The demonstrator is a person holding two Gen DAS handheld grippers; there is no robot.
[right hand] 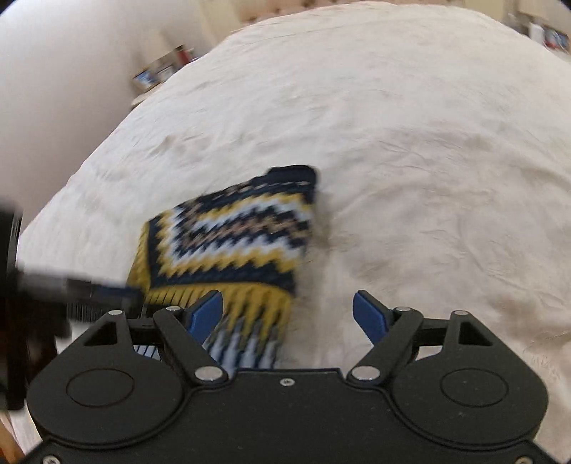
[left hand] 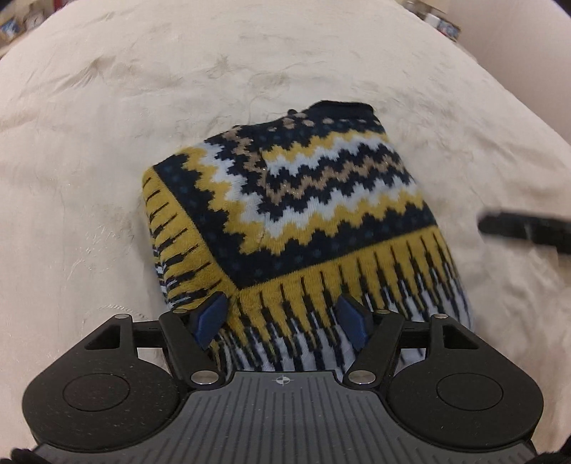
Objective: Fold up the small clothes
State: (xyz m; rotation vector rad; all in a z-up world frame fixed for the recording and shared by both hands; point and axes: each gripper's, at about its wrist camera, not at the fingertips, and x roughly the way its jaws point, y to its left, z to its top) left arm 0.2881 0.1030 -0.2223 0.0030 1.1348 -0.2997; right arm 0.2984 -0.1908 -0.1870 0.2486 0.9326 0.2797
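A small knit sweater with navy, yellow, white and tan zigzags lies folded into a compact block on a cream bed cover. My left gripper is open, its blue pads either side of the sweater's near yellow-fringed edge. The sweater also shows in the right wrist view, blurred. My right gripper is open and empty, just right of the sweater's near edge, its left pad over the fabric. The right gripper shows as a black blur in the left wrist view; the left one likewise in the right wrist view.
The cream cover spreads wide around the sweater. Shelves with small items stand beyond the bed's far left edge, and clutter beyond the far right corner. A pale wall rises at left.
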